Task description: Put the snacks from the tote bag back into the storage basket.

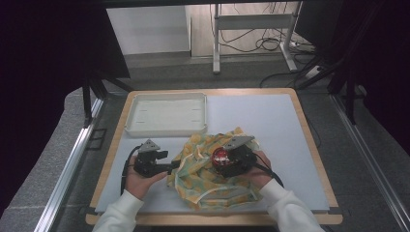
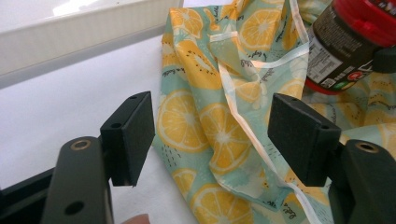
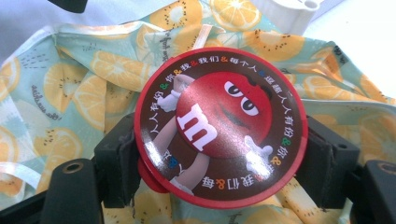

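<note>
A crumpled bag with a lemon print lies on the white mat near the table's front. My right gripper is shut on a candy jar with a red lid, held over the bag; both pads press on the jar's sides below the lid. The jar's dark labelled body shows at the upper right of the left gripper view. My left gripper stands open at the bag's left edge, with folded cloth lying between its pads and untouched by them.
A shallow white tray stands behind the bag at the back left of the mat. The wooden table edge runs round the mat. Cables and a metal stand are on the floor beyond.
</note>
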`<state>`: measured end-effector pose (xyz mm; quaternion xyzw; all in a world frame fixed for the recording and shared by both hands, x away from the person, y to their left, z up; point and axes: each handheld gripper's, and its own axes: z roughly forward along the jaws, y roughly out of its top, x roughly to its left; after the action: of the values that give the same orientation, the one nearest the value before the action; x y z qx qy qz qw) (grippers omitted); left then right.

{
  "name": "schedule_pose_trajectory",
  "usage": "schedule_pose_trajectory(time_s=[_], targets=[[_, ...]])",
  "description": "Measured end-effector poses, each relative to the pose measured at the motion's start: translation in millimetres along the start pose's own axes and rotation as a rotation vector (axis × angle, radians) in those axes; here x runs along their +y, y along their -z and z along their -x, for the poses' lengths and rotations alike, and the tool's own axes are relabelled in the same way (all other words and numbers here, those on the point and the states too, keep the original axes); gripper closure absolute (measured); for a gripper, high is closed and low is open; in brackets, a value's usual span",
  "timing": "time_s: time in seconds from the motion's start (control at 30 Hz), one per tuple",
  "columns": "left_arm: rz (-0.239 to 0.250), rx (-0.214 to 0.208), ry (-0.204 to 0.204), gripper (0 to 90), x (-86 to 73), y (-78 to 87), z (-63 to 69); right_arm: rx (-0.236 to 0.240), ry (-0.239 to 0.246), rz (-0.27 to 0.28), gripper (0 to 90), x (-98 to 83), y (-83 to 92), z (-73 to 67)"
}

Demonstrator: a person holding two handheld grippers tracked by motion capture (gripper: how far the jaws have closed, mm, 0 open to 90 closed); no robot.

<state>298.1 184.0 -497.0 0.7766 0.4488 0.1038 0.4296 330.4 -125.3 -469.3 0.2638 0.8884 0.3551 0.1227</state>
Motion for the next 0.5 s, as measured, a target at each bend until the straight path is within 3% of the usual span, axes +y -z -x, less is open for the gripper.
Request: schedule_pose_trajectory(time_s=[0.5], targets=[[-0.001, -0.004, -0.001, 31.7, -0.2, -0.5, 0.1, 0.016, 0.017, 0.040, 25.5, 6.5, 17.7, -1.3]])
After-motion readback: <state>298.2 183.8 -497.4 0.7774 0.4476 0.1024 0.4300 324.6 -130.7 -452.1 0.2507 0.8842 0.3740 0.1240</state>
